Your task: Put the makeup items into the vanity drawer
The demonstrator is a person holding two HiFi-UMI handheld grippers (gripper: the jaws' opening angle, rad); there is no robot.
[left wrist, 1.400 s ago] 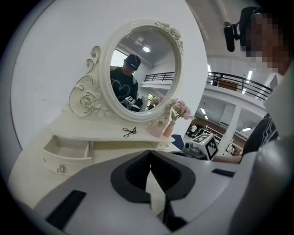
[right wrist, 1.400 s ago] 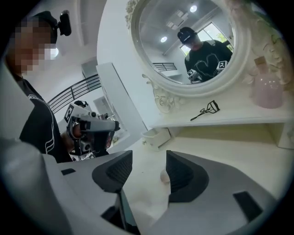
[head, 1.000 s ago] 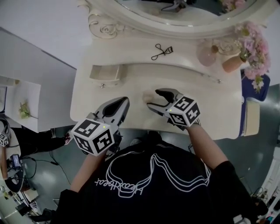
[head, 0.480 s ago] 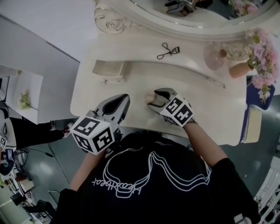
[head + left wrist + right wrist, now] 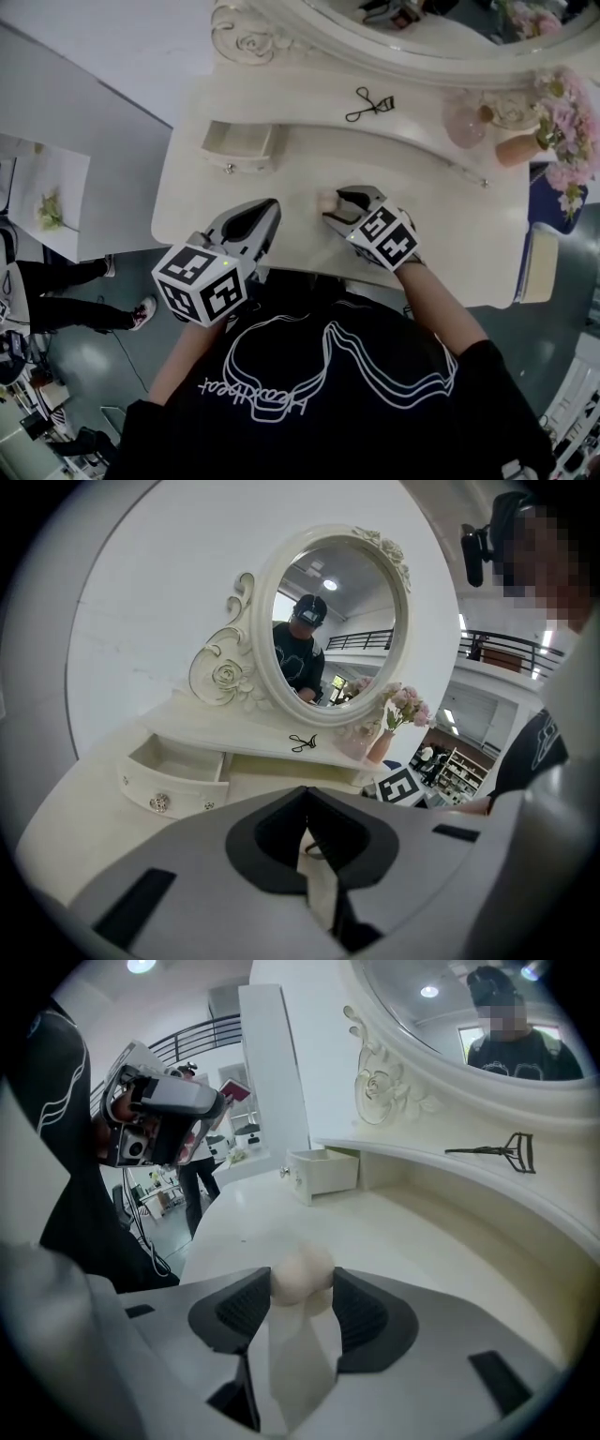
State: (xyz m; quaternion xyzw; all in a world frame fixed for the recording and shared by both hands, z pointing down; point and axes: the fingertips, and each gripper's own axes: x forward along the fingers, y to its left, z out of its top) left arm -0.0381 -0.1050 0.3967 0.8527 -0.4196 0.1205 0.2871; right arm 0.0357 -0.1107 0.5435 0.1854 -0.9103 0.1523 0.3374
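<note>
The beige makeup sponge [image 5: 302,1276] is lying on the cream worktop [image 5: 225,192], near its front edge and about midway along it. It is showing as a rounded, egg-like lump; its blunt end is bulging out past the jaw tips toward the left end of the worktop, while the rest is sitting hidden between them, so its long axis cannot be told for sure. The right gripper [image 5: 334,206] is tilting down onto it, and its jaws, which have just been closing, are now grasping the sponge, one pad pressing on each side. The left gripper [image 5: 270,208] is hovering just beside it to the left, its jaws clenched together on nothing. Farther back on the left, the small vanity drawer [image 5: 242,147] is standing pulled open. An eyelash curler [image 5: 371,103] is resting on the raised shelf below the oval mirror [image 5: 333,621].
</note>
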